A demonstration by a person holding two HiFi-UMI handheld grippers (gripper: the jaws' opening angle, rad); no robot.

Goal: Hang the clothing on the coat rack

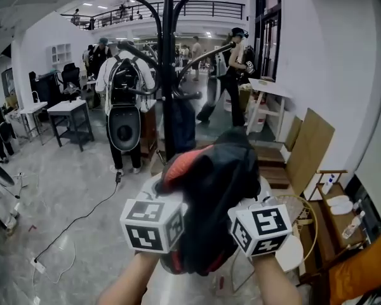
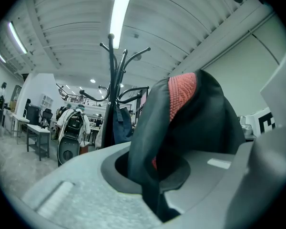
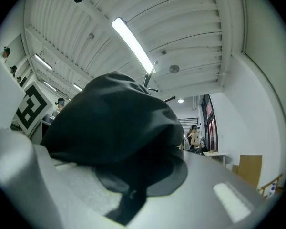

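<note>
1. The clothing is a black garment of smooth, faintly glossy fabric. It is bunched into a rounded hump, and a red ribbed knit band shows at its upper left edge.
2. It is on no hook. The two grippers hold it up in front of the lower pole of the coat rack, as the head view shows it.
3. The left gripper has its matte grey jaws nearly together, pinching a thin fold of the black fabric — the red knit rises above them.
4. The right gripper also has its jaws narrow, clamped on a dark strip of the same garment. The bulk of the garment domes over them.
5. The coat rack is a slim black metal pole with curved, knob-tipped arms fanning outward. A dark blue garment hangs limp beside the pole.
6. The floor is glossy, mottled grey, and a flat wooden board leans upright at the right.
</note>
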